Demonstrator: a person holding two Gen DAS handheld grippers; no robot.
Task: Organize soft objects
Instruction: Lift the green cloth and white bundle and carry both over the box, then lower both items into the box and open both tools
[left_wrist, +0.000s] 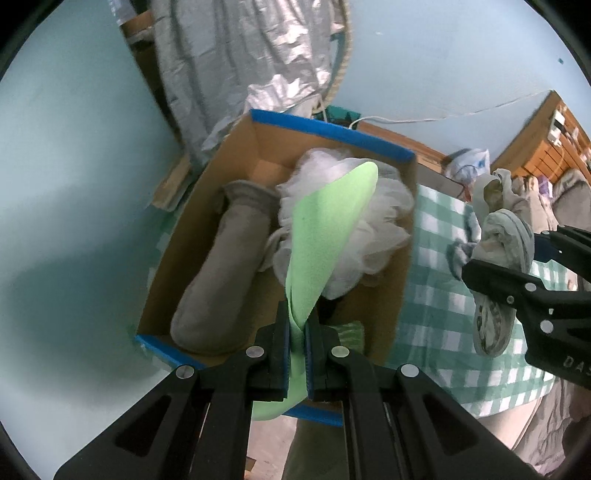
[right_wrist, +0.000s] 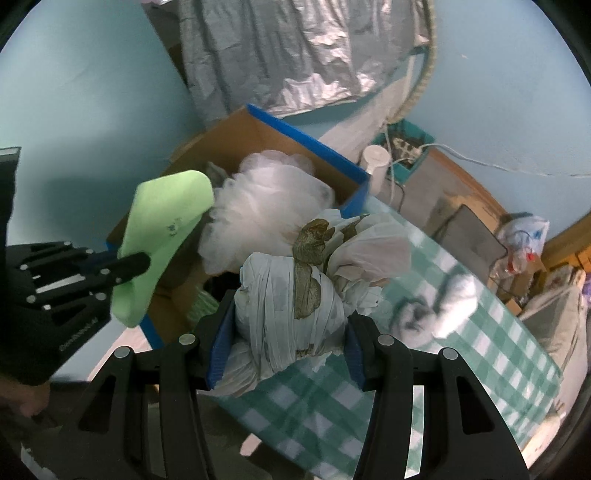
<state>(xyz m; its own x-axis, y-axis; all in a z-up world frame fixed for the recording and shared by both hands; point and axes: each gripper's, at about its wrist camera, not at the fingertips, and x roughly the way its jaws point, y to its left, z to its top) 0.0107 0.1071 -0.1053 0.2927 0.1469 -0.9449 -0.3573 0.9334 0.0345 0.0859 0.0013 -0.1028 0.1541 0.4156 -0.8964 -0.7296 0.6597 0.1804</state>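
Observation:
My left gripper (left_wrist: 297, 339) is shut on a light green foam sheet (left_wrist: 325, 240) and holds it above an open cardboard box with blue edges (left_wrist: 332, 131). The box holds a grey sock (left_wrist: 221, 266) and a white mesh pouf (left_wrist: 384, 210). My right gripper (right_wrist: 284, 347) is shut on a knotted white cloth bundle with olive patches (right_wrist: 295, 295), held over the green checked tablecloth (right_wrist: 480, 332) right of the box (right_wrist: 306, 142). The green sheet (right_wrist: 162, 225), the left gripper (right_wrist: 122, 266) and the pouf (right_wrist: 266, 206) also show in the right wrist view. The bundle (left_wrist: 498, 251) shows in the left wrist view.
A silver crinkled cover (right_wrist: 295, 55) hangs on the blue wall behind the box. A white bottle (right_wrist: 376, 166) and a teal tray with cables (right_wrist: 402, 151) stand behind it. A white and grey cloth (right_wrist: 439, 306) lies on the tablecloth. Plastic bags (right_wrist: 524, 236) sit at the right.

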